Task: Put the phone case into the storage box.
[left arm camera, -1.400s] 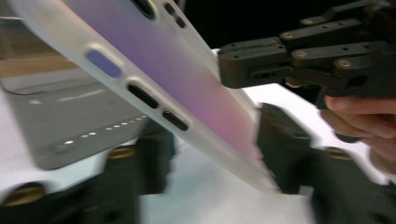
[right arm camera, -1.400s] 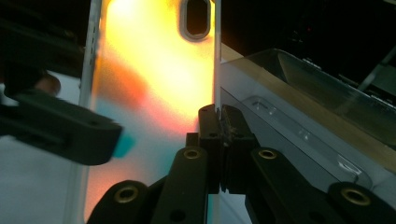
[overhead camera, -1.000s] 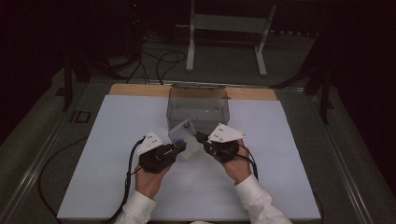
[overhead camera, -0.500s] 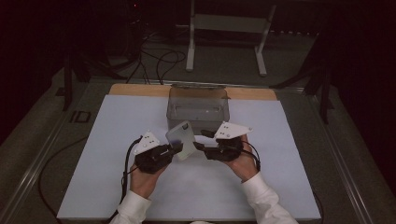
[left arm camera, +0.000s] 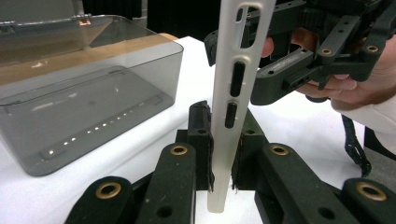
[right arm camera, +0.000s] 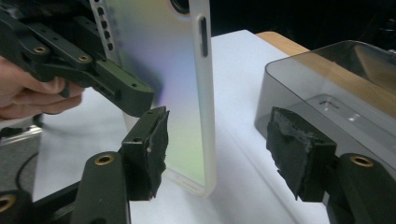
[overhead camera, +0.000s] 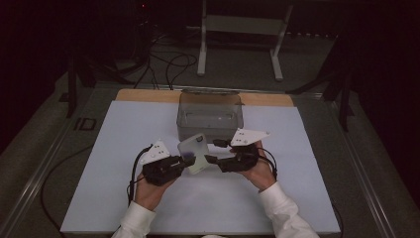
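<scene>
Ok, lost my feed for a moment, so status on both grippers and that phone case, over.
Left gripper shut on translucent white phone case, edge upright. Right gripper open, jaws just been opening, pads off case. Clear smoky plastic box behind, not in the way.

No legible text or labels.

Phone case point(overhead camera: 194, 152) betw. left tool point(overhead camera: 187, 160) & right tool point(overhead camera: 213, 151); box point(overhead camera: 210, 115) behind, on table point(overhead camera: 114, 148).

Translucent frosted plastic phone case point(left arm camera: 232, 107): top end cut off by the upper edge in both gripper views. Smoky clear plastic box point(right arm camera: 345, 98): far side cut off at the right edge; contents indiscernible.
</scene>
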{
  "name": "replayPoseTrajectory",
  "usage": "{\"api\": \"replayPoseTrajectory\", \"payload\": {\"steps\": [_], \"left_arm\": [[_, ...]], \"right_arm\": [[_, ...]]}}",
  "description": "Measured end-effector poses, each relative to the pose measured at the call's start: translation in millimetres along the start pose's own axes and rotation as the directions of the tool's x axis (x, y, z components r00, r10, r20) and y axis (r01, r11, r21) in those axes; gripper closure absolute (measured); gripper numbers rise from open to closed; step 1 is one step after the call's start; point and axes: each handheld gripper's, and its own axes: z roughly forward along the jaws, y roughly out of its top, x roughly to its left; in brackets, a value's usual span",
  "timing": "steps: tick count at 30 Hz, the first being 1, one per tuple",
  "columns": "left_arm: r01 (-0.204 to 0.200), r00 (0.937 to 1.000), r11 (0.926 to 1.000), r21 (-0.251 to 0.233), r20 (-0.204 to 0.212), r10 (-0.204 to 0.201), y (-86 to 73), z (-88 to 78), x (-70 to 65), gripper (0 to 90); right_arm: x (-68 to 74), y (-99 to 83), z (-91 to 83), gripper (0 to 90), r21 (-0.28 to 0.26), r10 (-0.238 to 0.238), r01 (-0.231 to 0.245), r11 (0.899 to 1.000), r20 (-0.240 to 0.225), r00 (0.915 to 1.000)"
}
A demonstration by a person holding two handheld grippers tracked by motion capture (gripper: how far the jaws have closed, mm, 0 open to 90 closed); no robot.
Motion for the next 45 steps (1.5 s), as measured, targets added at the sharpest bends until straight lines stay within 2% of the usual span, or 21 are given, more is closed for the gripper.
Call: {"api": "replayPoseTrajectory", "payload": {"steps": [8, 15, 18, 20, 23, 25, 27, 29, 32, 42, 45], "left_arm": [[-0.008, 0.9996, 1.0000, 0.003, 0.025, 0.008, -0.3, -0.6, 0.1, 81.9], [-0.020, 0.9979, 0.9997, 0.015, 0.062, 0.019, -1.5, 2.7, -2.5, 81.9], [-0.018, 0.9959, 0.9997, 0.014, 0.089, 0.017, -1.6, 3.0, -2.3, 81.8], [-0.018, 0.9939, 0.9997, 0.016, 0.109, 0.016, -1.5, 3.1, -1.6, 81.8], [-0.015, 0.9911, 0.9995, 0.028, 0.132, 0.011, -1.9, 4.3, -0.9, 81.8], [-0.013, 0.9906, 0.9993, 0.035, 0.136, 0.008, -2.3, 5.2, -0.7, 81.7], [-0.010, 0.9899, 0.9993, 0.035, 0.142, 0.005, -2.6, 5.5, 0.0, 81.7], [0.001, 0.9890, 0.9995, 0.032, 0.148, -0.005, -3.3, 5.2, 1.7, 81.8], [0.011, 0.9863, 0.9995, 0.030, 0.164, -0.015, -3.9, 5.2, 3.0, 81.8], [0.033, 0.9815, 0.9992, 0.023, 0.188, -0.036, -6.6, 6.4, 4.5, 81.9], [0.050, 0.9780, 0.9986, 0.016, 0.202, -0.052, -7.7, 6.7, 5.4, 81.9]], "right_arm": [[-6.1, -1.8, 0.9, 37.3, -0.006, 0.030, -0.031, 1.000, -0.071, 0.9970], [-12.1, -4.6, 5.1, 37.7, 0.001, 0.073, -0.074, 0.997, -0.142, 0.9871], [-13.8, -5.3, 5.9, 43.9, 0.002, 0.092, -0.093, 0.996, -0.186, 0.9782], [-14.8, -5.9, 5.8, 54.2, -0.002, 0.088, -0.091, 0.996, -0.214, 0.9728], [-14.8, -6.3, 5.4, 64.1, -0.008, 0.091, -0.097, 0.995, -0.265, 0.9600], [-15.5, -6.3, 5.2, 70.5, -0.015, 0.095, -0.105, 0.994, -0.303, 0.9481], [-15.5, -6.3, 5.1, 72.7, -0.016, 0.098, -0.108, 0.994, -0.312, 0.9451], [-17.1, -7.5, 4.9, 76.7, -0.016, 0.103, -0.116, 0.993, -0.342, 0.9338], [-18.8, -8.7, 4.2, 77.4, -0.011, 0.115, -0.129, 0.992, -0.386, 0.9151], [-20.1, -10.8, 6.1, 75.6, 0.005, 0.130, -0.142, 0.990, -0.427, 0.8946], [-19.4, -10.9, 5.9, 76.8, 0.003, 0.133, -0.145, 0.989, -0.418, 0.8985]]}}
